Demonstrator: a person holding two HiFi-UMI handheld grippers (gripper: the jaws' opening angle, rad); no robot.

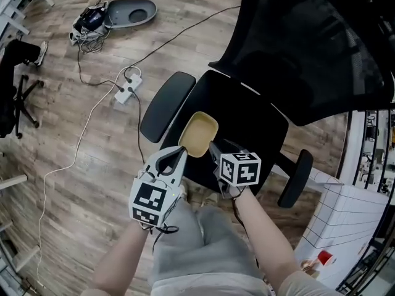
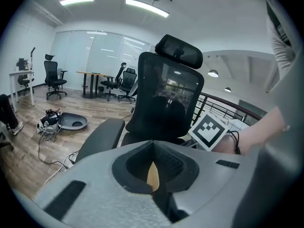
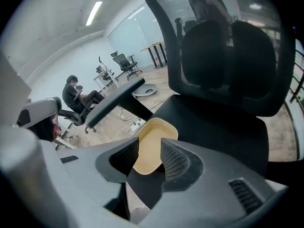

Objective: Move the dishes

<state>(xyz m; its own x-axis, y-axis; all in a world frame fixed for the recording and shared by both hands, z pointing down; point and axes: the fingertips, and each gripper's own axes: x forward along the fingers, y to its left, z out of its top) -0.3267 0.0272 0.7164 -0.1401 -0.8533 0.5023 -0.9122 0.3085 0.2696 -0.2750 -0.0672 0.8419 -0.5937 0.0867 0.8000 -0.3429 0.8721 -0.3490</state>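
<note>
Cream rounded-square dish, on black chair seat

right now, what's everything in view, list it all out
beige rounded-square plastic dish: one, beige, on the chair seat
black mesh-backed office chair: one, black, centre, under the dish
grey oval shell: one, grey, on the wood-plank floor, top left
white power strip: one, white, on the floor left of the chair, cables attached
other office chairs: several, black, far side of the room
seated person: one, dark clothes, background
left tool: one, grey, shut on the dish's edge
right tool: one, grey, open, pads off the dish
</note>
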